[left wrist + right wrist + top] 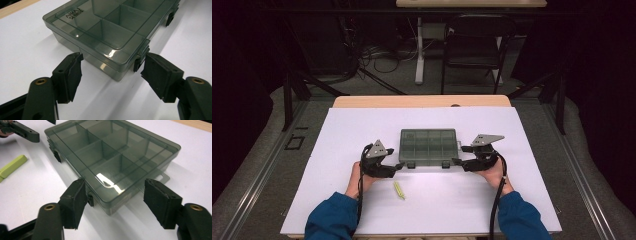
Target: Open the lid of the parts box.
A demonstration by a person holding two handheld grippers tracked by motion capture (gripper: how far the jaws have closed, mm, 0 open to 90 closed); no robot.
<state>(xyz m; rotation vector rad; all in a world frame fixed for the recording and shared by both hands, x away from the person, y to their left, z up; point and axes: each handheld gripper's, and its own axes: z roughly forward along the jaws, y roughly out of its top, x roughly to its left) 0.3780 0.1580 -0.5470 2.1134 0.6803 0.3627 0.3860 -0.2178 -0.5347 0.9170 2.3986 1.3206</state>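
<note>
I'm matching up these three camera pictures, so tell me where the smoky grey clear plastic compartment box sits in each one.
High view: the smoky grey clear plastic compartment box lies mid-table, between both grippers.
Left gripper view: upper centre, one near corner between the fingers.
Right gripper view: centre, a near corner between the fingers.
Shared landmark: the white table cover under it.
</note>
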